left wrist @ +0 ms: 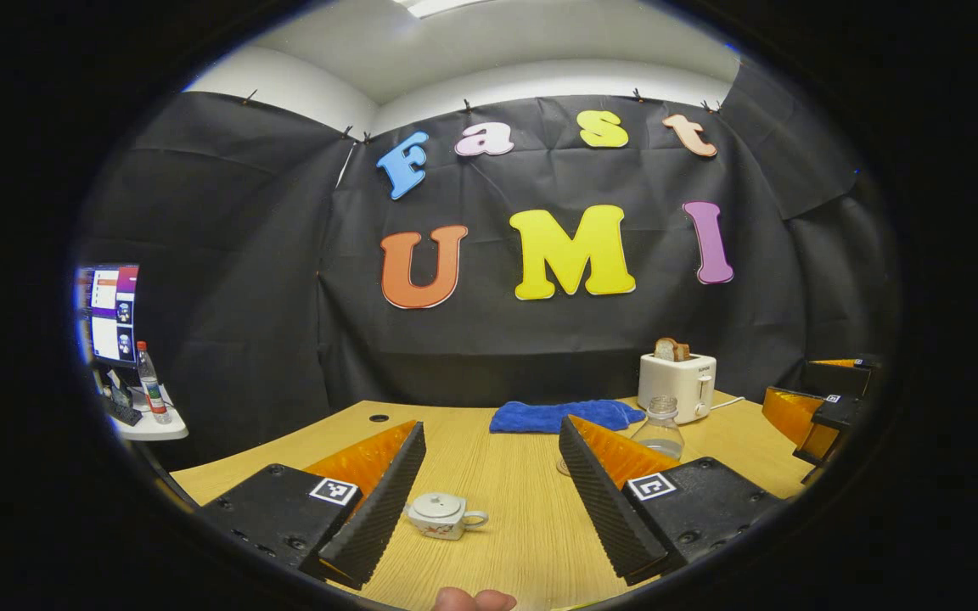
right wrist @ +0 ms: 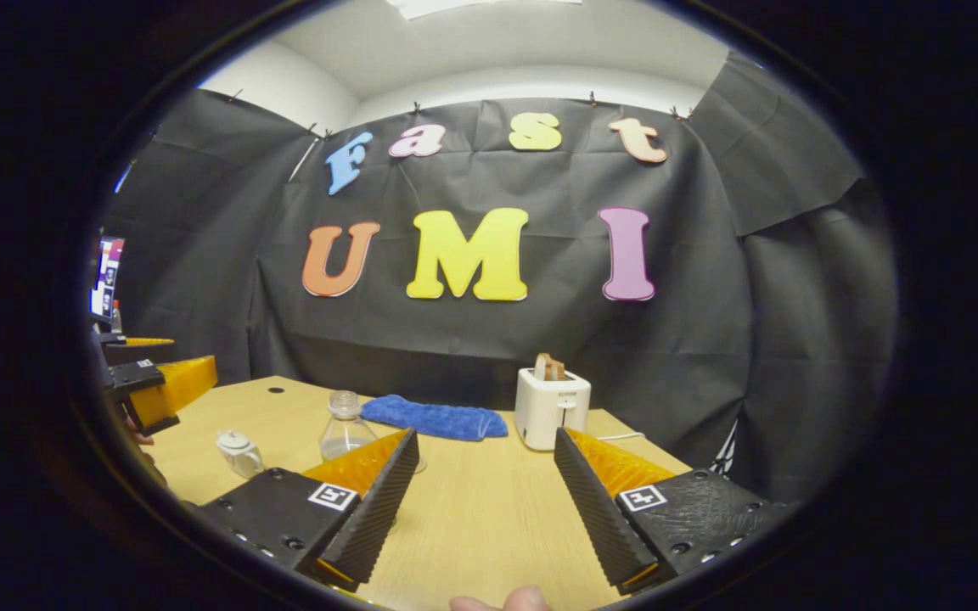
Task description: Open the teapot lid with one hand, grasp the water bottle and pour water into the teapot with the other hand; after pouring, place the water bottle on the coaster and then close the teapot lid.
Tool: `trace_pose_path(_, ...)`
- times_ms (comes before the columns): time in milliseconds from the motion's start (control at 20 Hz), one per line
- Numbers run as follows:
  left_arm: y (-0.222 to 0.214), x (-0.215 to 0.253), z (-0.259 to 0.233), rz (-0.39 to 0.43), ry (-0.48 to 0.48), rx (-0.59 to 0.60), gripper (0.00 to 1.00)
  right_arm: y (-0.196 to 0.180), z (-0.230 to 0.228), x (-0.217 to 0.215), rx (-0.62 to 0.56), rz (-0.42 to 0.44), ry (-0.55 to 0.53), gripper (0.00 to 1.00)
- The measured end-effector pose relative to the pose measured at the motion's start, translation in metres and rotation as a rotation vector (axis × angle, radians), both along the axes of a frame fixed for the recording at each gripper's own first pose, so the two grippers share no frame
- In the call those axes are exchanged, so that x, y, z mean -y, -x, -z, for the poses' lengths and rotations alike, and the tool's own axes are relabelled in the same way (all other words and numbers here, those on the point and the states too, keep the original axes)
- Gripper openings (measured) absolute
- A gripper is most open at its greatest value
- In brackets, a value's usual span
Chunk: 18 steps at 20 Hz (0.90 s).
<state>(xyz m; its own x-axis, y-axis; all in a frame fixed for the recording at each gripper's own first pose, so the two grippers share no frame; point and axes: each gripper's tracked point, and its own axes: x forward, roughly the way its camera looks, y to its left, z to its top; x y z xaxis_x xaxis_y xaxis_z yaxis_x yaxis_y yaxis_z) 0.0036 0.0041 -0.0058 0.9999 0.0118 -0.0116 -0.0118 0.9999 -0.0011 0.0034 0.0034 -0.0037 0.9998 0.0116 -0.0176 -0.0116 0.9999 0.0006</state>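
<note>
1. I am holding my left gripper (left wrist: 489, 501) spread wide above the counter (left wrist: 506, 509), pinching nothing.
2. The teapot (left wrist: 445, 515), lid on, is sitting between its fingers.
3. My right gripper (right wrist: 485, 501) is also hanging spread and empty.
4. The water bottle (right wrist: 345, 428) is standing upright beside the blue towel (right wrist: 434, 417).

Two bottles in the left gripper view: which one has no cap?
The clear bottle on the table near the toaster; the far one by the monitor is red-capped.
</note>
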Motion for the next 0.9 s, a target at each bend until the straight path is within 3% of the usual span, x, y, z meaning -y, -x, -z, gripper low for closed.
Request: trace_pose_path(900,-0.006,0.000,0.013,-0.006,0.015,-0.019,0.99,-0.002,0.008,-0.005,0.011,-0.034,-0.016,0.95)
